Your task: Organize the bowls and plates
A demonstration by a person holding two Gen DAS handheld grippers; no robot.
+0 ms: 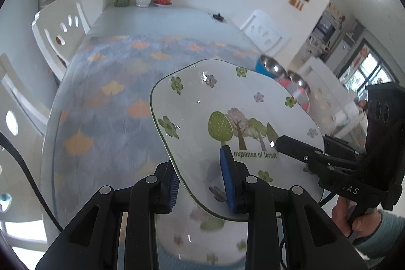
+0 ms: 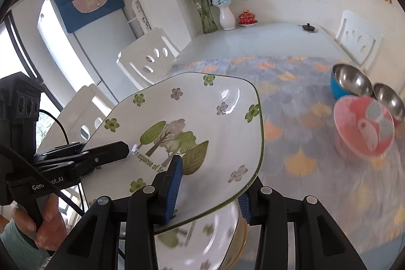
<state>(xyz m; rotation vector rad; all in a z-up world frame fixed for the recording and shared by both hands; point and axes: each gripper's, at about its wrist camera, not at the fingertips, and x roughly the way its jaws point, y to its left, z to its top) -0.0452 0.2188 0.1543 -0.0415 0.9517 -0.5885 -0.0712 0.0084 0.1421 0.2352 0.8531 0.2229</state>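
- White square ceramic plate with green rim and tree print (image 1: pixel 227 105), up in the air above the patterned tablecloth (image 1: pixel 106 103).
- Left gripper (image 1: pixel 202 189) clamped on its near edge.
- Right gripper (image 2: pixel 210 191) clamped on the opposite edge.
- Another similar plate (image 2: pixel 202 239) directly below.
- Pink bowl (image 2: pixel 364 128), two steel bowls (image 2: pixel 351 82) off right.

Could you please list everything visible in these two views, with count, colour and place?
plate: one, white with trees, held above table
second plate: one, white floral, under the first
steel bowls: two, one blue outside, table's right
pink bowl: one, beside them
table: one, leaf-patterned cloth
vases: two, white and glass, far end
red cup: one, by the vases
chairs: several, white, around table
left gripper: black, blue pads, on plate rim
right gripper: same, opposite rim
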